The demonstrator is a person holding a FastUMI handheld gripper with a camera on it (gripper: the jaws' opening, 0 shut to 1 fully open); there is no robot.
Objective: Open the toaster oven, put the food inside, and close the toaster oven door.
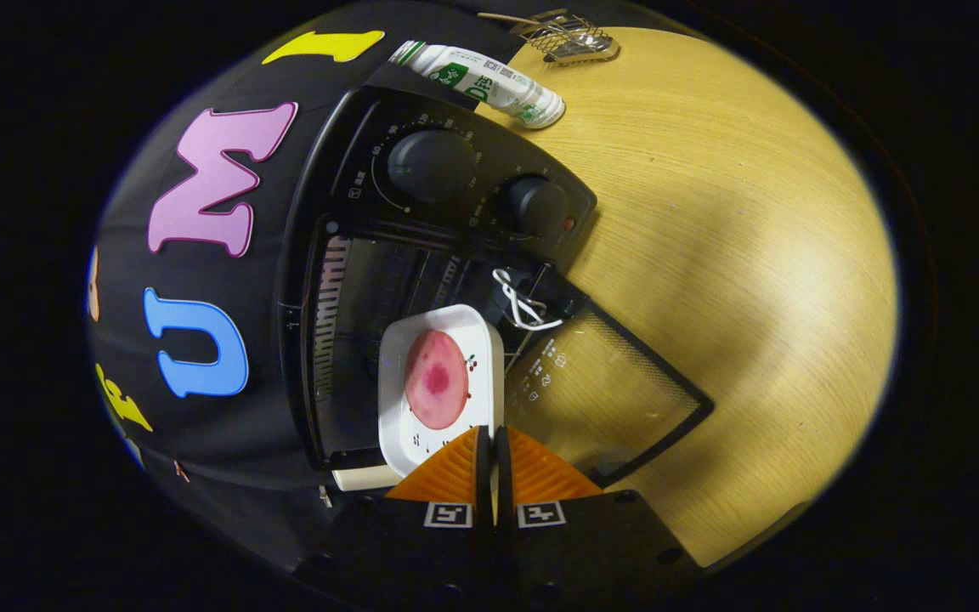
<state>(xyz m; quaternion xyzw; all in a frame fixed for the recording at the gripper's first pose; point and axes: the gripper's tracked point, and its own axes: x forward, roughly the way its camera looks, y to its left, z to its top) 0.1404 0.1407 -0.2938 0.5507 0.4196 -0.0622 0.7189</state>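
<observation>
Overall, the scene was inspected from its largest item to its smallest. A pale yellow wood-grain counter [753, 255] carried everything. On it stood a black toaster oven [353, 255] with two round black dials, its dark mesh-patterned glass door [600, 382] swung fully down and lying open over the counter. A white cord loop [522, 304] hung at the door's hinge corner. Beyond the oven lay a white-and-green plastic bottle [489, 81] on its side, and past that a small wire-mesh basket [570, 38].

A white rounded-square plate [396, 416] sat at the mouth of the oven cavity, partly across the threshold, bearing a pink round slice of food [437, 380]. The claw [494, 459] was closed together on the plate's near rim, both fingers appearing to press on it, with the plate just ahead of them.

In my judgement the step in hand was inserting the plate. To do it well, the plate should be kept level so the slice does not slide, pushed straight in clear of the cavity walls and the cord, and released only once it rests wholly inside, so the door can close past it.
</observation>
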